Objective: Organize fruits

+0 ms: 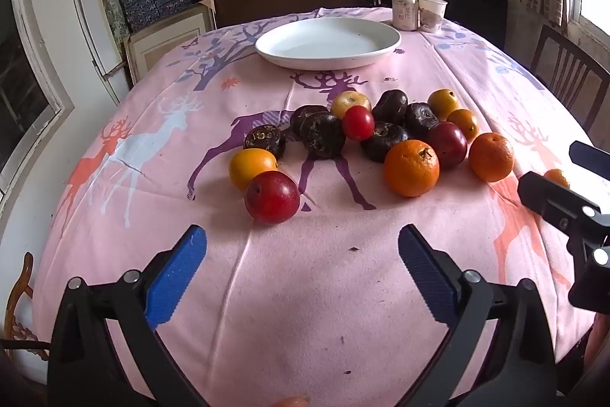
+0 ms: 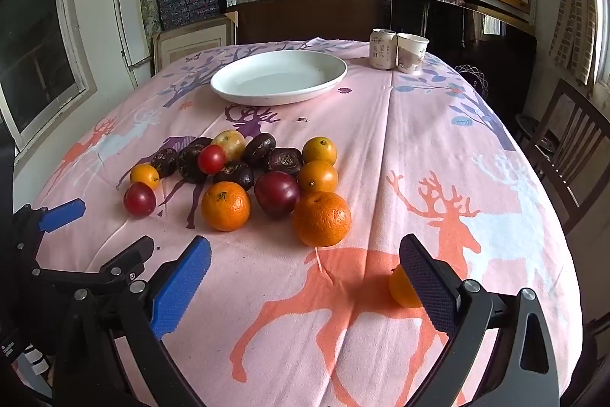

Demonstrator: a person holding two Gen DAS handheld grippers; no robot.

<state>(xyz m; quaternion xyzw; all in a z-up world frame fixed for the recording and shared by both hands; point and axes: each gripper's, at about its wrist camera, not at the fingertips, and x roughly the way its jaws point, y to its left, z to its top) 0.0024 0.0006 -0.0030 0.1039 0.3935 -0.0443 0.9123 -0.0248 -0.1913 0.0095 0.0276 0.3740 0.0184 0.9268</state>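
Left gripper (image 1: 301,269): jaws spread wide, nothing between them, held low and level, pointing forward.
Right gripper (image 2: 305,277): jaws spread wide, gripping nothing, low and level, just to the right of the left one.

Dark characters printed on the white can (image 2: 382,49), too small and blurred to read; no other legible text.
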